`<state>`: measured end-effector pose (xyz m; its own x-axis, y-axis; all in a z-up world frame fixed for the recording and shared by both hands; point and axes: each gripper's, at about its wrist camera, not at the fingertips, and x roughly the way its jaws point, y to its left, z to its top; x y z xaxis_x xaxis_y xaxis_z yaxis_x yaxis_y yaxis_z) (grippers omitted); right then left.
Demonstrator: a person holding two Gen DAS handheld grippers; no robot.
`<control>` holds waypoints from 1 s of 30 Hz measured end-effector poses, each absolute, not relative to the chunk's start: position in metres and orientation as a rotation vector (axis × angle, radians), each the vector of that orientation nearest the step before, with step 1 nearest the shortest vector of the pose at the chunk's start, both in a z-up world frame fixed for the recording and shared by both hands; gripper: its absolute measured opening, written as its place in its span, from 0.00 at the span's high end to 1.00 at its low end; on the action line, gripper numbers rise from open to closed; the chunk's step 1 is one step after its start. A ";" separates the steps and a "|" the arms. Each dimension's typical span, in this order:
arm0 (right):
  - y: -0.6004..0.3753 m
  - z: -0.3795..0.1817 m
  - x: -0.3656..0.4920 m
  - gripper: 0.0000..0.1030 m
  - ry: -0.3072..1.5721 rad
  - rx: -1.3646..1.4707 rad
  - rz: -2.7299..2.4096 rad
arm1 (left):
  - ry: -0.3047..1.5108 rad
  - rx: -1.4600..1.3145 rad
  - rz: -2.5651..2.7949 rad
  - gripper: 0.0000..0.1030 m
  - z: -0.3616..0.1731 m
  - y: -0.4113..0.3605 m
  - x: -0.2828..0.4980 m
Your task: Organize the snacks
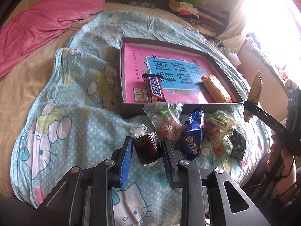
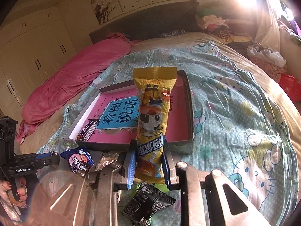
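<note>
My left gripper (image 1: pixel 147 146) is shut on a dark brown snack in clear wrap (image 1: pixel 146 147), held just above the bed, in front of the snack pile. My right gripper (image 2: pixel 149 158) is shut on a long yellow snack packet (image 2: pixel 153 113), held upright before the box; it also shows in the left wrist view (image 1: pixel 255 90). The shallow grey box (image 1: pixel 188 107) with a pink floor holds a Snickers bar (image 1: pixel 154 89) and an orange wrapped snack (image 1: pixel 216 89). A blue Oreo pack (image 1: pixel 193 133), clear-wrapped snacks (image 1: pixel 167 120) and a black packet (image 2: pixel 148 201) lie on the bed by the box.
The bed is covered by a light blue Hello Kitty sheet (image 1: pixel 75 113). A pink duvet (image 1: pixel 47 28) lies at the far left. Clothes (image 1: pixel 188 1) are piled at the headboard. Wardrobes (image 2: pixel 28 56) stand beyond the bed. A bright window glares at the right.
</note>
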<state>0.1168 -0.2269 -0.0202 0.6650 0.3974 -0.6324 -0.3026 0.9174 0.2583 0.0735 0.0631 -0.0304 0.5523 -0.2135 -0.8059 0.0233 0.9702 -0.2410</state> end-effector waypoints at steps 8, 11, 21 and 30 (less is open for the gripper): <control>-0.220 -0.013 0.113 0.76 0.707 0.091 0.402 | 0.927 -0.235 -0.135 0.69 -0.015 0.065 0.075; -0.221 -0.012 0.113 0.76 0.698 0.091 0.403 | 0.911 -0.235 -0.135 0.69 -0.009 0.063 0.076; -0.225 -0.009 0.114 0.76 0.684 0.096 0.399 | 0.880 -0.259 -0.133 0.69 0.001 0.063 0.086; -0.228 -0.006 0.116 0.76 0.670 0.104 0.391 | 0.858 -0.267 -0.130 0.69 0.009 0.059 0.097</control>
<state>0.1159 -0.2285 -0.0062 0.7146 0.3852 -0.5840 -0.3187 0.9224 0.2183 0.0974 0.0587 0.0093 0.6489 -0.2199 -0.7284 0.0066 0.9589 -0.2837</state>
